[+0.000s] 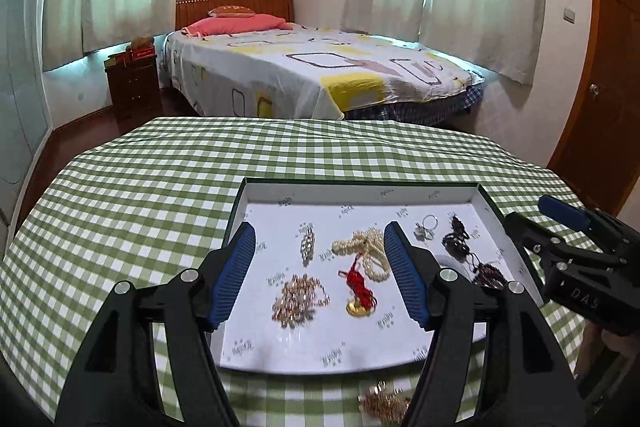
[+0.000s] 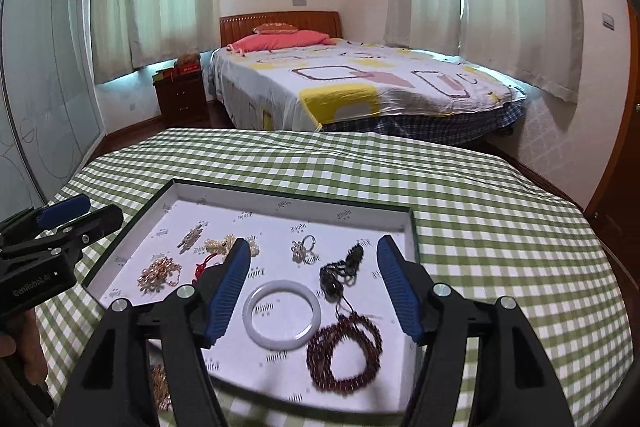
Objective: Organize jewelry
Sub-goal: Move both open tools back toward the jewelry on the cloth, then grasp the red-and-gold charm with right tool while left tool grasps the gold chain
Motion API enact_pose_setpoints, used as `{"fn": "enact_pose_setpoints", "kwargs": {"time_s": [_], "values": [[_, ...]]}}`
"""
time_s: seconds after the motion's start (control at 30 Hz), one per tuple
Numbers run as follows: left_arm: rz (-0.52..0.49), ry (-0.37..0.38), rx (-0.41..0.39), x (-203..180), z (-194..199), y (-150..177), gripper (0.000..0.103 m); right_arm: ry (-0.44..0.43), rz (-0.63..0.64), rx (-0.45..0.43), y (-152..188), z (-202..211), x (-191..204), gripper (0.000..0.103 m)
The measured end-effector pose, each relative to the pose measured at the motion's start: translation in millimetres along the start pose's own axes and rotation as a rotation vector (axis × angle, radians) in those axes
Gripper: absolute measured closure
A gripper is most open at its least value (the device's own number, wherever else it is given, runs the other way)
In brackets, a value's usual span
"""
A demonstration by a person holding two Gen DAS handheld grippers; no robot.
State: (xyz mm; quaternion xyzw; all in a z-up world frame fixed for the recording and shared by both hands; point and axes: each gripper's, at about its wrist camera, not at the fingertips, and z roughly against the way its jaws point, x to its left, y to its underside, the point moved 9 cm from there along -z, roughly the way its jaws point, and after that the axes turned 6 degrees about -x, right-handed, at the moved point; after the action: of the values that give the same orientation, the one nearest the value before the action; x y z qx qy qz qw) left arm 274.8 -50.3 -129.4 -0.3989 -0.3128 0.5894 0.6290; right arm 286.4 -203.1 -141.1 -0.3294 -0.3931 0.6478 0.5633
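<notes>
While both tools hang above the counter point(image 1: 120, 187) with its green checked cloth, each has its blue-padded jaws spread apart and grips nothing. The left tool point(image 1: 320, 275) sits over the left half of a shallow white-lined tray point(image 1: 360, 187), and the right tool point(image 2: 312, 291) over the right half. Inside the tray, well apart from one another, lie a small silver brooch point(image 1: 307, 242), a heap of pearls point(image 1: 366, 253), a gold chain point(image 1: 300, 301), a red cord with a gold charm point(image 1: 360, 293), a ring point(image 2: 304, 247), a dark beaded piece point(image 2: 344, 267), a white bangle point(image 2: 282, 314) and a coiled string of dark red beads point(image 2: 344, 347) just beside the bangle. Another gold chain point(image 1: 384, 403) lies on the cloth outside the tray's near edge, under the left tool. Beyond the counter stands a bed point(image 1: 320, 75).
</notes>
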Motion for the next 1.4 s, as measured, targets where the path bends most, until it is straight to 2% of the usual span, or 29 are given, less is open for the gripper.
{"fn": "enact_pose_setpoints", "kwargs": {"time_s": [0.3,0.7,1.07,1.4], "values": [[0.003,0.001,-0.014,-1.5,34.2,16.1,0.038,0.037,-0.027,-0.014,16.5,34.5,-12.3,0.038],[-0.016,-0.005,-0.003,-5.0,60.6,57.2,0.038,0.099,-0.061,0.01,64.5,64.8,-29.5,0.038],[-0.021,-0.016,0.045,-5.7,60.5,92.3,0.038,0.13,-0.095,0.077,109.2,60.2,-46.1,0.038],[-0.014,-0.015,0.078,-5.1,54.4,104.7,0.037,0.151,-0.112,0.142,134.4,46.3,-55.8,0.038]]}}
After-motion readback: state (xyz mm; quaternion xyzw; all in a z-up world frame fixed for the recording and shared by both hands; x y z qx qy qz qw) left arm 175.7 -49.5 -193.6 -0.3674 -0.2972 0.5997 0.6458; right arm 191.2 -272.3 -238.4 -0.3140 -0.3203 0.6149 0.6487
